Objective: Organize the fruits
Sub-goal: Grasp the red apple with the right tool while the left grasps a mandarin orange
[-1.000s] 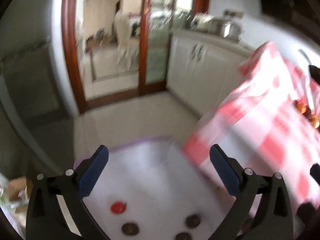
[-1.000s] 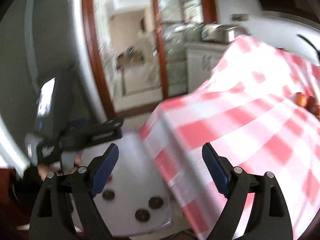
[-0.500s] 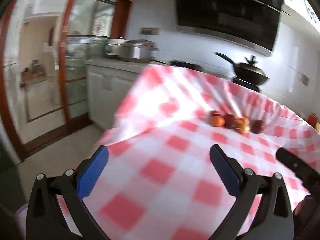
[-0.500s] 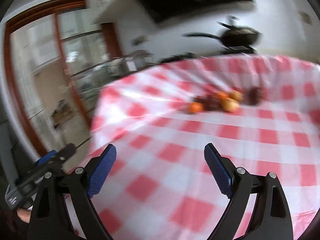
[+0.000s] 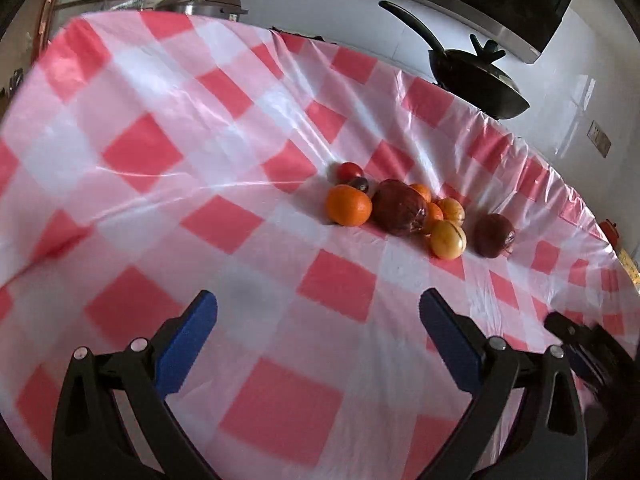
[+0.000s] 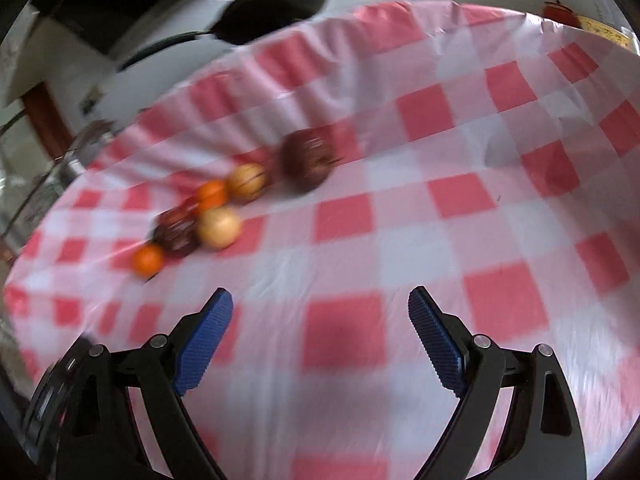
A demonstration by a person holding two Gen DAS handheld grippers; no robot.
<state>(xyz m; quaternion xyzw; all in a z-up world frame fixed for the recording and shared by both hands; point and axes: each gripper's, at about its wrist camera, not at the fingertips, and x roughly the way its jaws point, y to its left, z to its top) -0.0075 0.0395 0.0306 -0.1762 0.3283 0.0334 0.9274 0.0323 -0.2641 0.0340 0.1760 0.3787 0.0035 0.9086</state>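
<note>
Several fruits lie in a cluster on the red-and-white checked tablecloth [image 5: 168, 240]. Among them are an orange [image 5: 348, 205], a large dark red fruit [image 5: 400, 208], a yellow fruit [image 5: 448, 239], a second dark red fruit [image 5: 494, 236] set apart to the right, and a small red one [image 5: 349, 171] behind. My left gripper [image 5: 318, 312] hovers open over bare cloth, short of the cluster. The right wrist view is blurred: the same fruits sit up left, led by the orange [image 6: 149, 260] and a dark red fruit [image 6: 306, 160]. My right gripper [image 6: 320, 308] is open and empty.
A black lidded pan [image 5: 476, 76] stands beyond the table's far edge, and a steel pot [image 5: 208, 2] is at the far left. The other gripper's black body [image 5: 588, 352] shows at the right edge. A red object [image 6: 560, 12] sits past the far right of the table [image 6: 500, 208].
Both views swung from the doorway and floor mat onto the checked table. The fruit cluster now lies ahead of both grippers and closer than half a second ago. Both grippers stayed open.
</note>
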